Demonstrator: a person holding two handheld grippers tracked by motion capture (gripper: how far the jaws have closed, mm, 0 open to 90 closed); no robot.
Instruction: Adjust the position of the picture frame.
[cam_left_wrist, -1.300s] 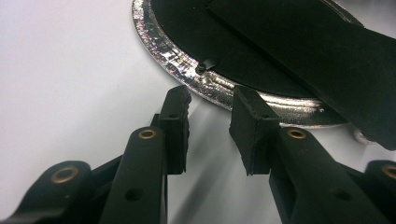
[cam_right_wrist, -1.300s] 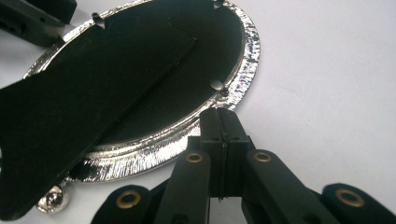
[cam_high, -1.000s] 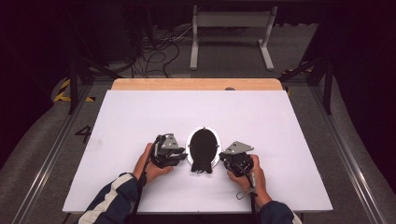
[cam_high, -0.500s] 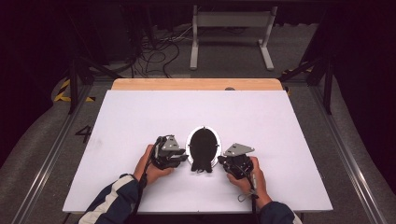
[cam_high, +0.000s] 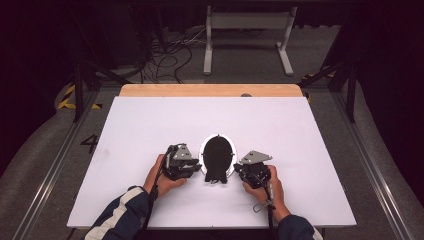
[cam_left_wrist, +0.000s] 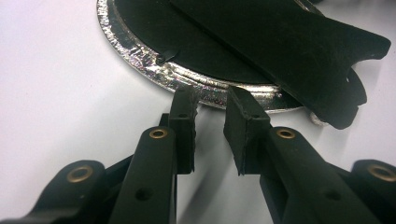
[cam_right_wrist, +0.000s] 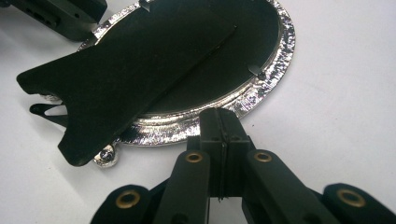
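Note:
An oval silver picture frame (cam_high: 218, 155) lies face down on the white table, its black back up. A black stand flap (cam_left_wrist: 289, 42) (cam_right_wrist: 130, 70) lies across the back and juts past the near rim. My left gripper (cam_high: 199, 167) (cam_left_wrist: 211, 100) rests at the frame's left side; its jaws stand a narrow gap apart with nothing between them, and the tips touch the silver rim (cam_left_wrist: 140, 60). My right gripper (cam_high: 237, 170) (cam_right_wrist: 220, 114) is at the frame's right side, pads pressed together, tips against the rim (cam_right_wrist: 280, 46). A small black clip (cam_right_wrist: 256, 70) sits by the rim.
The white board (cam_high: 150, 125) spreads wide on all sides of the frame, with a wooden strip (cam_high: 210, 90) along its far edge. Metal rails run along both sides. Behind the table are floor cables (cam_high: 170, 55) and a grey stand's legs (cam_high: 245, 30).

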